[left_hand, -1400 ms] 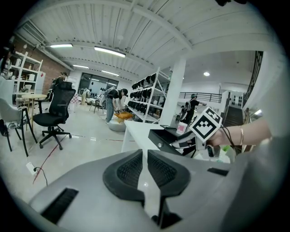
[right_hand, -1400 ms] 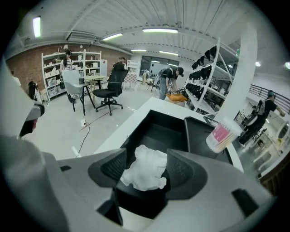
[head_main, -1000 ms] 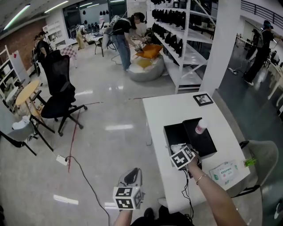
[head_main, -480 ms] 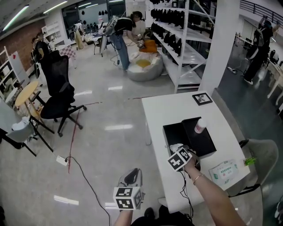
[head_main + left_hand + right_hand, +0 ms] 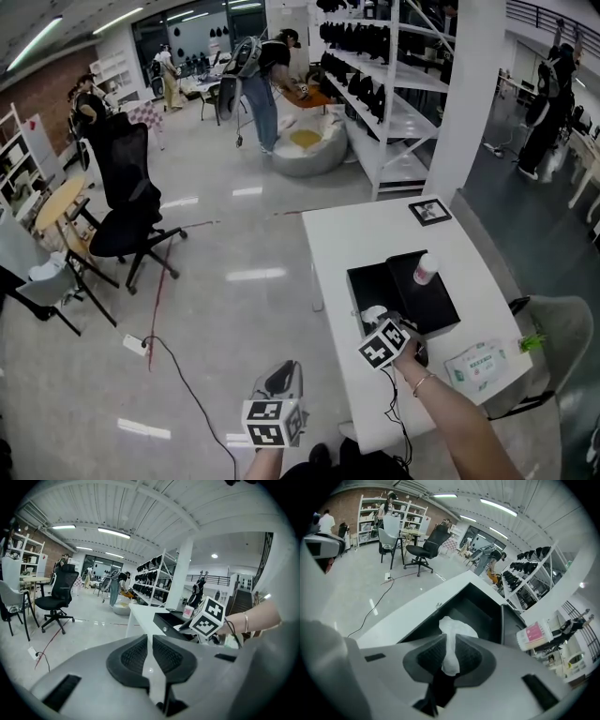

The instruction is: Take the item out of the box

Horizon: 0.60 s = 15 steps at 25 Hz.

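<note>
A black box (image 5: 373, 281) lies open on the white table (image 5: 375, 234), its lid (image 5: 433, 302) folded out to the right. A crumpled white item (image 5: 457, 629) sits at the box's near edge. My right gripper (image 5: 450, 656) is closing its jaws and the pads press on the lower part of that white item; in the head view the right gripper (image 5: 378, 321) is at the box's near corner. My left gripper (image 5: 281, 375) hangs low beside the table, over the floor, with its jaws (image 5: 151, 656) together and nothing between them.
A pink-labelled container (image 5: 426, 270) stands on the lid. A wipes pack (image 5: 475, 364) lies at the table's near right, a small framed picture (image 5: 430, 211) at its far corner. A black office chair (image 5: 127, 202) and a cable (image 5: 178, 375) are on the floor at left.
My right gripper's jaws have closed onto the white item at the box's near edge and drawn slightly toward me. The left gripper has stayed where it was.
</note>
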Tool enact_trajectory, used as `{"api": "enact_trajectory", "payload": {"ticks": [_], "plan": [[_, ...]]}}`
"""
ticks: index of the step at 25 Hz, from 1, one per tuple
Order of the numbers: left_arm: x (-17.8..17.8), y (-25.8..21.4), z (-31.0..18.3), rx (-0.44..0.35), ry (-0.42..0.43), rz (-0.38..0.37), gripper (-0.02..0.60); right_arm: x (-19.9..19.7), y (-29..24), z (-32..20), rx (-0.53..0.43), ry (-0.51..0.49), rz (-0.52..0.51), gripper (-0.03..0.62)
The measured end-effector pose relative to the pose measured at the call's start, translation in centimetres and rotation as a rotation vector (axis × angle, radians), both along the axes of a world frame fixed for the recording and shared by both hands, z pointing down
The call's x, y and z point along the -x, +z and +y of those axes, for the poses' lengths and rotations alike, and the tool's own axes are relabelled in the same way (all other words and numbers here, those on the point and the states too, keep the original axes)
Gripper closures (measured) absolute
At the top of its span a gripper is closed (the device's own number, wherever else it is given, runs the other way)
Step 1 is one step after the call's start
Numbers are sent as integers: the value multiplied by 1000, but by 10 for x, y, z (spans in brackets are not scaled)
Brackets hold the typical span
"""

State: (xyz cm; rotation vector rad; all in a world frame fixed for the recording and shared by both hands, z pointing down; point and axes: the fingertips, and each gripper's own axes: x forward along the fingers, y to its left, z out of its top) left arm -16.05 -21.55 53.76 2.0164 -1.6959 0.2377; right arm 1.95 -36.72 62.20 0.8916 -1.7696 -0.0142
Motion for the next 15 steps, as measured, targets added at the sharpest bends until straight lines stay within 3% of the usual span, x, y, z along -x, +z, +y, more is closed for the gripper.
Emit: {"api": "enact_trajectory", "payload": {"ticks": [5,15], "plan": [[-4,2,2,8,-1,-7,545,-1,-11,1,-32,18,-84,543],[-26,-1,-1,-2,48,-6,545,-5,-35,25,-3,91,-338,549]]}}
